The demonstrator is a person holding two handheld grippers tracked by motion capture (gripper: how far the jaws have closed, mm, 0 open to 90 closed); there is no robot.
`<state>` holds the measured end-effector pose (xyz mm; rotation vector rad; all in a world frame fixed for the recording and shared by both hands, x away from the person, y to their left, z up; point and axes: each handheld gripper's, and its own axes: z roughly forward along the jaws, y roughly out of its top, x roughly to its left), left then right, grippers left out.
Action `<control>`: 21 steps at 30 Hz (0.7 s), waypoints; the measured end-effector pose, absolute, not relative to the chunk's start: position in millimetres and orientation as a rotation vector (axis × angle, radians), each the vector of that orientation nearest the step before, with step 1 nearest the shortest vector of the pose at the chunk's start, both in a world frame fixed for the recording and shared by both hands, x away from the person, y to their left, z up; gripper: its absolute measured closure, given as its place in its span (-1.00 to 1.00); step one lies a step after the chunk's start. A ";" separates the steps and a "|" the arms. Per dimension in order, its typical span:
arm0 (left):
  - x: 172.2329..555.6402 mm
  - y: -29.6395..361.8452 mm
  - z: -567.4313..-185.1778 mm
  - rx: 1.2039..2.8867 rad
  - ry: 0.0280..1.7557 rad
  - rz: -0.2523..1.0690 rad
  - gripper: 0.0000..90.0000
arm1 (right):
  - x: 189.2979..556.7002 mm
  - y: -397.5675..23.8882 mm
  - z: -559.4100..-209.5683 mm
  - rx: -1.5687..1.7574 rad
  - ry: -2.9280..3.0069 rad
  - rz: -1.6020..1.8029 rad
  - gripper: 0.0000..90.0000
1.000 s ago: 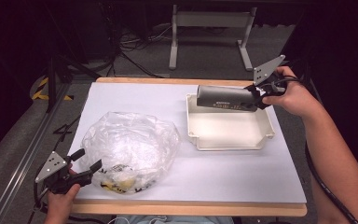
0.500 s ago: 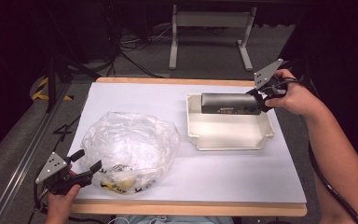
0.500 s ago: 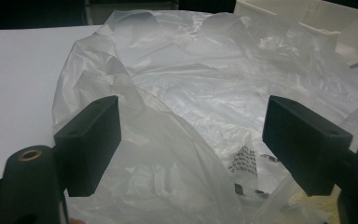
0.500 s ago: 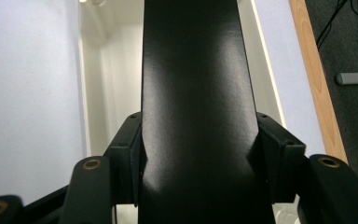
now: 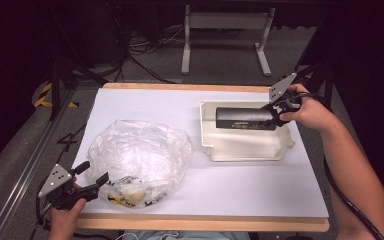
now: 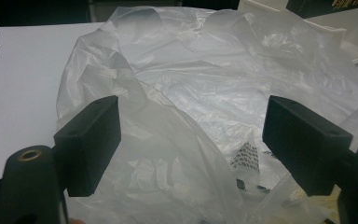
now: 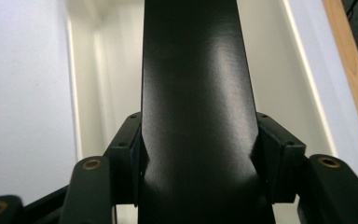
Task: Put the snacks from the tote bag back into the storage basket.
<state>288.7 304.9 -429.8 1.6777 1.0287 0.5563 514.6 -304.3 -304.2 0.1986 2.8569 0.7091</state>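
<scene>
A long black box (image 5: 245,118) hangs level inside the cream tray (image 5: 245,150) at the right of the table, and my right gripper (image 5: 276,116) is shut on its right end. In the right gripper view the black box (image 7: 193,107) runs away from me between the pads (image 7: 275,163), with the tray's walls (image 7: 86,70) on both sides. A crumpled clear plastic bag (image 5: 140,157) with printed yellow and black items inside lies at the front left. My left gripper (image 5: 91,176) stands open at its near edge. The bag's film (image 6: 191,116) lies between the wide-apart pads (image 6: 91,140).
White paper covers the wooden table (image 5: 205,225). A metal stand's legs (image 5: 225,45) and cables lie on the floor beyond the far edge. Open paper lies between the bag and tray and along the front right.
My right gripper has come down and toward me with the black box, from above the tray's far rim into the tray. The left gripper and the bag have stayed put.
</scene>
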 end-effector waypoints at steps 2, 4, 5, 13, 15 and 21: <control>288.9 304.3 -430.3 1.670 1.030 0.557 -0.55 | 517.3 -305.1 -311.2 0.203 2.869 0.704 -0.04; 289.2 304.0 -430.5 1.670 1.031 0.557 -0.55 | 517.8 -305.0 -313.3 0.205 2.875 0.700 -0.04; 289.4 303.9 -430.5 1.671 1.032 0.557 -0.55 | 518.7 -304.9 -315.6 0.203 2.880 0.703 -0.04; 289.4 302.8 -430.8 1.678 1.032 0.559 -0.55 | 519.9 -307.6 -324.6 0.209 2.897 0.646 -0.04; 289.0 302.7 -430.3 1.686 1.034 0.558 -0.55 | 518.8 -308.3 -326.4 0.213 2.899 0.634 -0.04; 289.4 302.1 -430.8 1.682 1.033 0.560 -0.55 | 518.2 -307.2 -329.9 0.204 2.905 0.621 -0.04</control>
